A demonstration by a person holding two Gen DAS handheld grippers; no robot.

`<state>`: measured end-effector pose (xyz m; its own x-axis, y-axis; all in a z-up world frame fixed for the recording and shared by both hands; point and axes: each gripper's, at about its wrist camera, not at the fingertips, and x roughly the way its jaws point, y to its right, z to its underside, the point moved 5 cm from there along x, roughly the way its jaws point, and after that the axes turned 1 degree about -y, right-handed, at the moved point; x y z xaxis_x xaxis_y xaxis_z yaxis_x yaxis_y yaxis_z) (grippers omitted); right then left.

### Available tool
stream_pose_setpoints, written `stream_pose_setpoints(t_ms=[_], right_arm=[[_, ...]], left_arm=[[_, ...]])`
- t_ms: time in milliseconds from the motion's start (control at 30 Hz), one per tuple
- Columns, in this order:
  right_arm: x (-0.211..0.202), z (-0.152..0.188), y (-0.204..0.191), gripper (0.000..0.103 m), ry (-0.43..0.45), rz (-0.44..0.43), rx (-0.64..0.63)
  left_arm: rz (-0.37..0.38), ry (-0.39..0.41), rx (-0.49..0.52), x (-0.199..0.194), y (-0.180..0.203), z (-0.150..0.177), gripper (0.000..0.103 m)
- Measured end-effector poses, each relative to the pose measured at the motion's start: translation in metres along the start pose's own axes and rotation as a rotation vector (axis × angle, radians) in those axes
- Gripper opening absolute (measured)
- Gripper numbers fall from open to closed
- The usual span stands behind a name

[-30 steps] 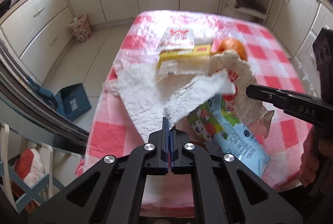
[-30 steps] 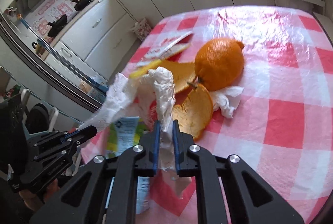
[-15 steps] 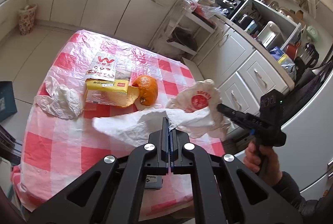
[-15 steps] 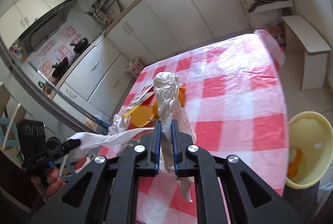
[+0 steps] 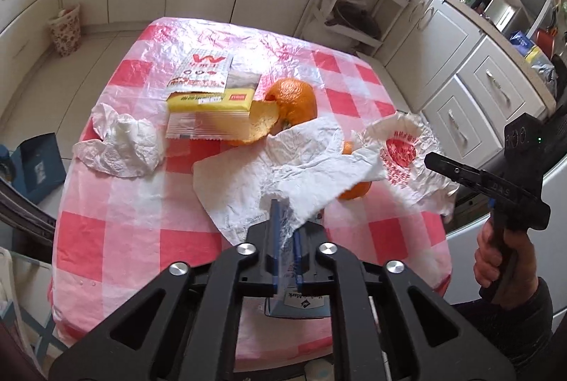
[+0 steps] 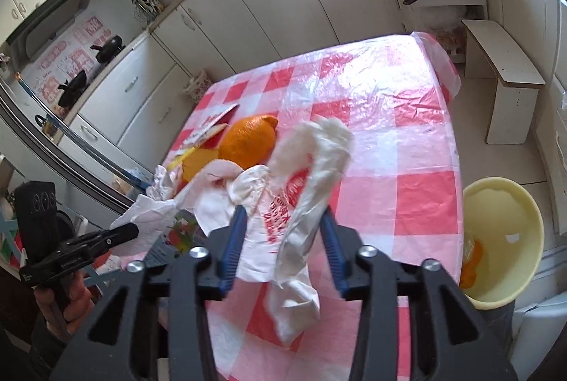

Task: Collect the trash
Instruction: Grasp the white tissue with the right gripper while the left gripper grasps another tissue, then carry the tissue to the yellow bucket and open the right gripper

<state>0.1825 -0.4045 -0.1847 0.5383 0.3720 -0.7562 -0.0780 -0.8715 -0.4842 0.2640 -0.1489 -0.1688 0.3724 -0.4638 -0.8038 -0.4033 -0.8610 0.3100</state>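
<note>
Now both claws are letting go over the checked surface (image 5: 106, 232). The right claw (image 6: 281, 241) has just been opening and stands at a middling width; the white plastic bag with red print (image 6: 304, 204) hangs loose between its pads, touching neither as far as I can see. The left claw (image 5: 285, 232) has just been opening too, but only to a narrow gap, and a corner of the crumpled paper towel (image 5: 283, 175) lies in that gap, seemingly slack; a printed carton (image 5: 297, 305) shows just below it.

My guess at the step: spreading the bag so trash can go into it. To do it well, pinch only one layer of the rim with each claw and draw the mouth apart, keeping the towel out of the way.

Trash waiting in the middle of the left wrist view: an orange (image 5: 294, 99) with loose peel (image 5: 262, 120), a yellow packet (image 5: 209, 113), a red-and-white sachet (image 5: 202, 71) and a wadded tissue (image 5: 124, 143) at centre left.

At the lower right of the right wrist view a pale yellow bin (image 6: 510, 239) stands beside the surface, with something orange inside, probably peel; the bag looks empty
</note>
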Motion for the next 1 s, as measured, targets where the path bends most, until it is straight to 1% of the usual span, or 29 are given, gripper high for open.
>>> stream_pose_setpoints(t_ms=[100,133,233,267,300,333,400,500,567,633,800,1000], right_arm=[[0.008,0.004,0.0,0.043,-0.021,0.01,-0.003],[0.009,0.005,0.0,0.041,-0.018,0.013,-0.002],[0.006,0.003,0.0,0.022,-0.003,0.004,0.002],[0.004,0.003,0.001,0.02,0.006,0.004,0.003],[0.001,0.001,0.001,0.019,0.019,0.004,0.001],[-0.002,0.0,0.001,0.019,0.033,0.005,-0.001],[-0.011,-0.005,-0.001,0.019,0.077,0.006,-0.008],[-0.024,-0.01,-0.006,0.019,0.141,0.009,-0.03],[-0.03,-0.014,-0.009,0.019,0.172,0.01,-0.043],[-0.035,-0.015,-0.011,0.019,0.194,0.01,-0.052],[-0.043,-0.017,-0.006,0.019,0.227,0.016,-0.044],[-0.065,-0.024,0.015,0.019,0.301,0.052,0.01]], left_arm=[[-0.021,0.0,0.014,0.0,0.001,0.001,0.014],[-0.026,0.003,0.018,0.0,0.002,0.001,0.014],[-0.048,0.025,0.04,-0.005,0.006,-0.001,0.013],[-0.045,0.038,0.038,-0.008,0.006,-0.002,0.009],[-0.042,0.051,0.034,-0.011,0.006,-0.003,0.006],[-0.037,0.07,0.023,-0.016,0.004,-0.005,0.006],[0.001,0.115,-0.01,-0.027,0.0,-0.01,0.005],[0.086,0.182,-0.055,-0.045,-0.004,-0.016,0.005],[0.145,0.201,-0.079,-0.051,-0.005,-0.018,0.005],[0.175,0.205,-0.084,-0.052,-0.003,-0.018,0.005],[0.22,0.209,-0.068,-0.053,0.008,-0.018,0.005],[0.293,0.237,-0.063,-0.063,0.019,-0.023,0.005]])
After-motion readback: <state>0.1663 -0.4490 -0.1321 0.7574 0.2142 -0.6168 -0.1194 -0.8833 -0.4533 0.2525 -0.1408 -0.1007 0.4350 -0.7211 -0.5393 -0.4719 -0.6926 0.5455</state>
